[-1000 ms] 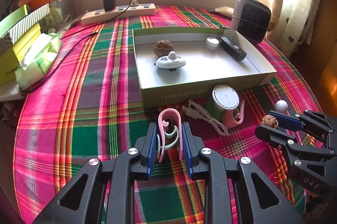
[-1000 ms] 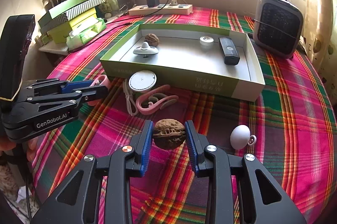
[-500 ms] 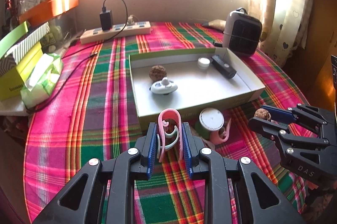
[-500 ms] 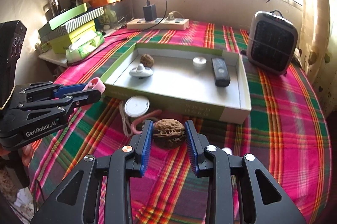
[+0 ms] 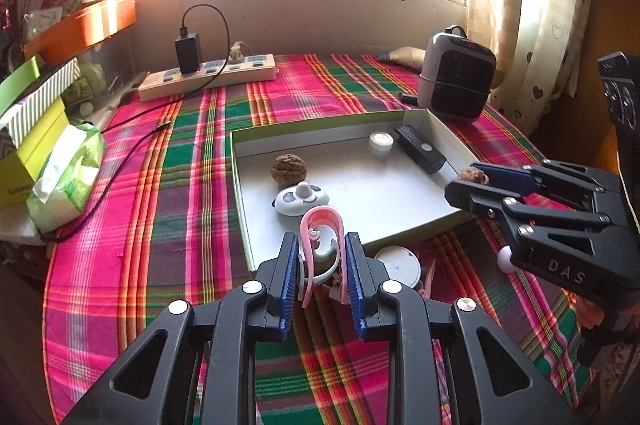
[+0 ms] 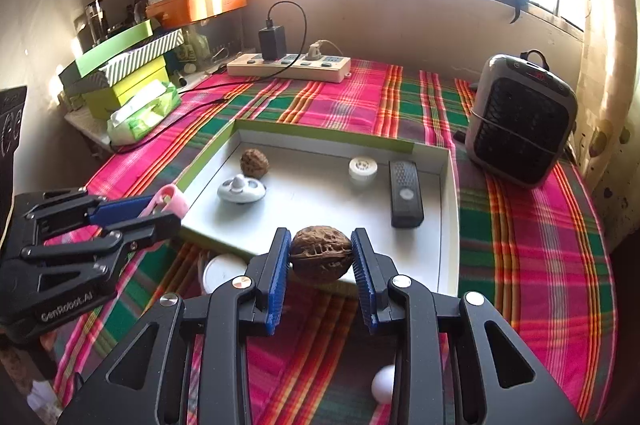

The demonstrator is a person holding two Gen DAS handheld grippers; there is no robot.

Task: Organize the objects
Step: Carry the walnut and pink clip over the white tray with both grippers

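My left gripper (image 5: 320,257) is shut on a pink clip (image 5: 322,225) and holds it above the near edge of the green-walled tray (image 5: 360,245). My right gripper (image 6: 320,257) is shut on a walnut (image 6: 321,258) and holds it over the tray's near right part (image 6: 450,225). In the tray lie another walnut (image 5: 289,167), a white round gadget (image 5: 301,200), a small white cap (image 5: 381,141) and a black remote (image 5: 420,149). The left gripper with the pink clip also shows in the right wrist view (image 6: 168,203); the right gripper with the walnut shows in the left wrist view (image 5: 472,179).
A white round disc (image 5: 398,261), a pink item (image 5: 426,281) and a white egg-shaped thing (image 6: 382,389) lie on the plaid cloth before the tray. A small heater (image 6: 520,121) stands at the right, a power strip (image 5: 208,77) at the back, boxes and tissues (image 5: 64,177) at the left.
Both grippers have risen and moved forward toward the tray with their loads. The walnut now hangs over the tray's near edge and the pink clip is above the tray's front wall.
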